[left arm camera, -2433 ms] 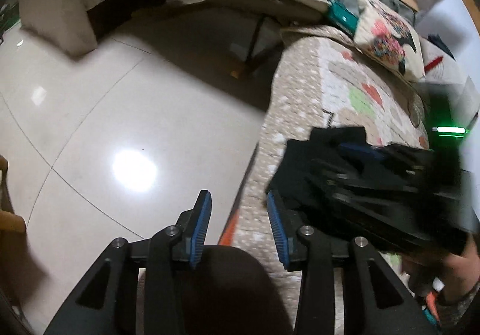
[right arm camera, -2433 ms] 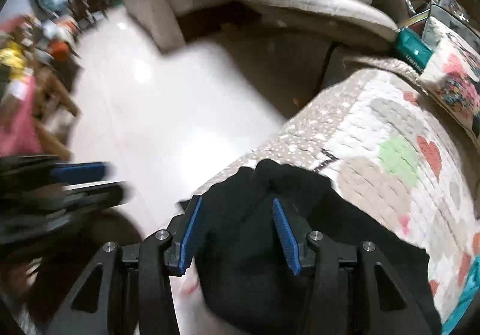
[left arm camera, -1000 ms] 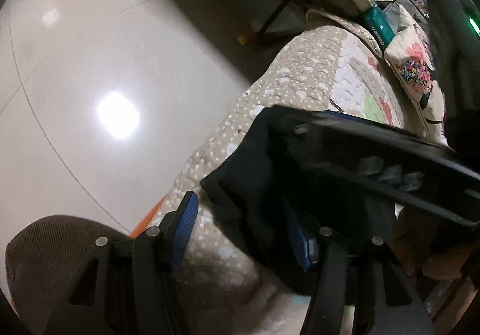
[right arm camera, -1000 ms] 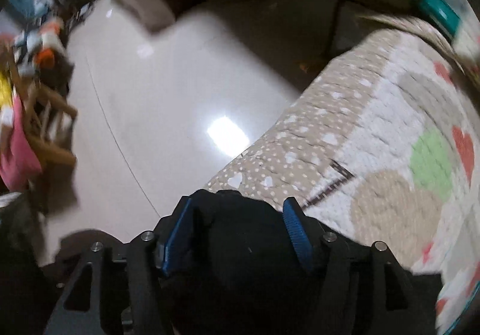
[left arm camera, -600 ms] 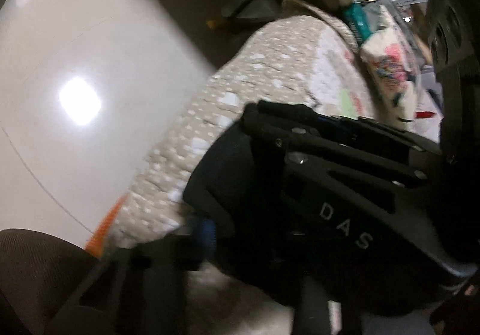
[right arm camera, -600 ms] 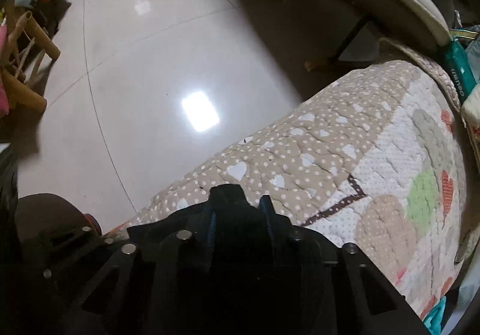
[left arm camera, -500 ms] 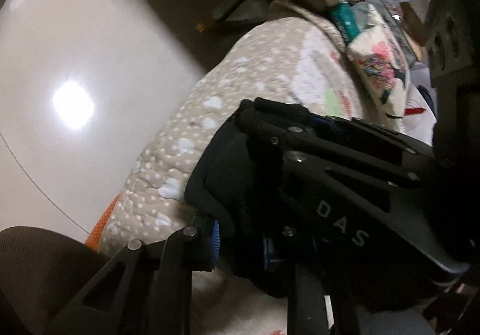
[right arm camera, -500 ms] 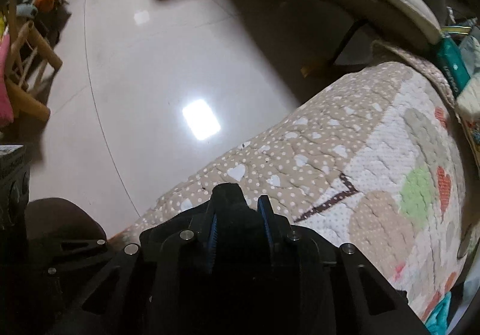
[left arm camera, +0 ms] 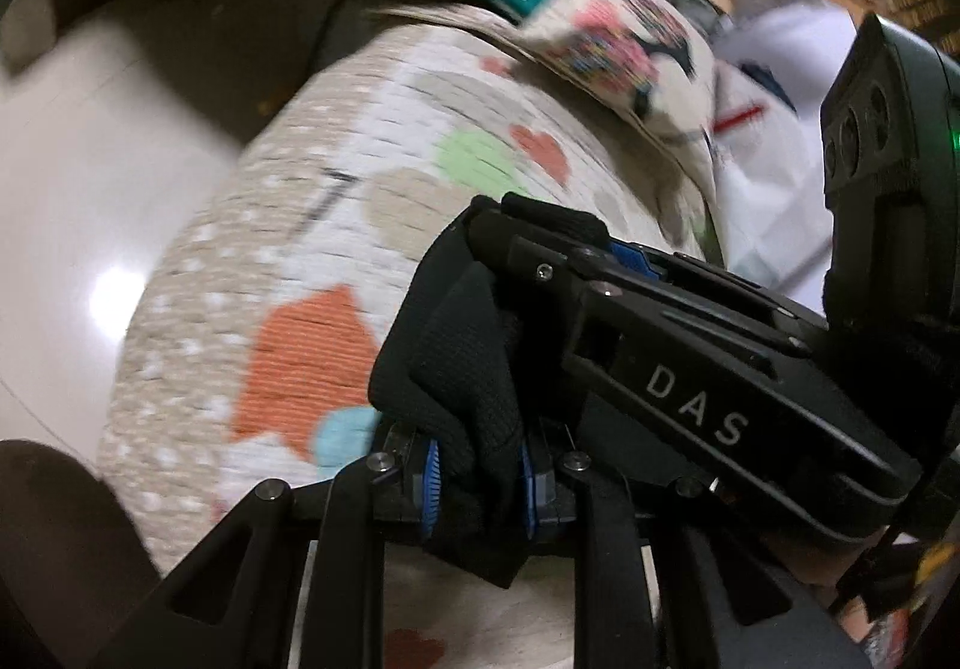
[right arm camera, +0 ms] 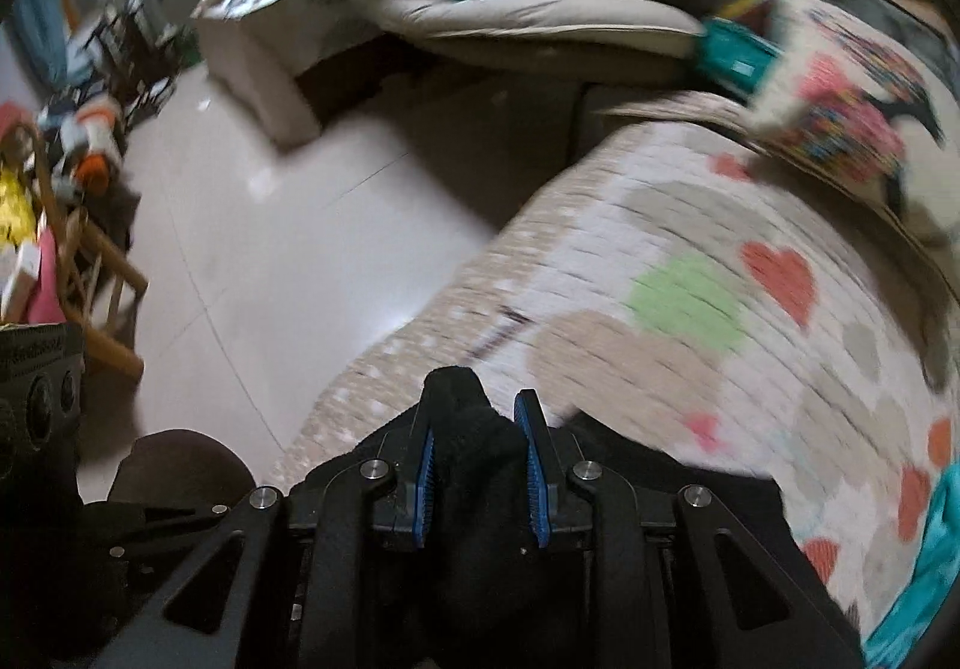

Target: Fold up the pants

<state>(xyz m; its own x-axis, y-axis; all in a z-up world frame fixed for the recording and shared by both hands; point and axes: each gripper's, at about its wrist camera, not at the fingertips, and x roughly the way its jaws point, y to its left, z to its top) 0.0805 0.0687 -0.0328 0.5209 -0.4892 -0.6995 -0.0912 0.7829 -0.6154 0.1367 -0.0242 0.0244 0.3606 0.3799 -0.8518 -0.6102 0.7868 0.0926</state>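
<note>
Black pants (left arm camera: pixel 474 363) pinched in both tongs.

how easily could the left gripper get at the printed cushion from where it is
Probably not easily: the left gripper is shut on the black pants, and the right gripper crosses between it and the printed cushion.

Pants (left arm camera: pixel 474 369) bunched between the pads of the left gripper (left arm camera: pixel 477 480), above the quilt (left arm camera: pixel 312 273). Right gripper (left arm camera: pixel 690 363) just right of the left one, reaching across in front of it, touching the same bundle. In the right wrist view, pants (right arm camera: pixel 474 441) pinched in the right gripper (right arm camera: pixel 477 480), over the near edge of the quilt (right arm camera: pixel 690 309). Pillow (right arm camera: pixel 852 111) at the quilt's far end. Floor (right arm camera: pixel 270 273) to the left, sofa (right arm camera: pixel 528 27) beyond it, wooden chair (right arm camera: pixel 90 273) at far left.
</note>
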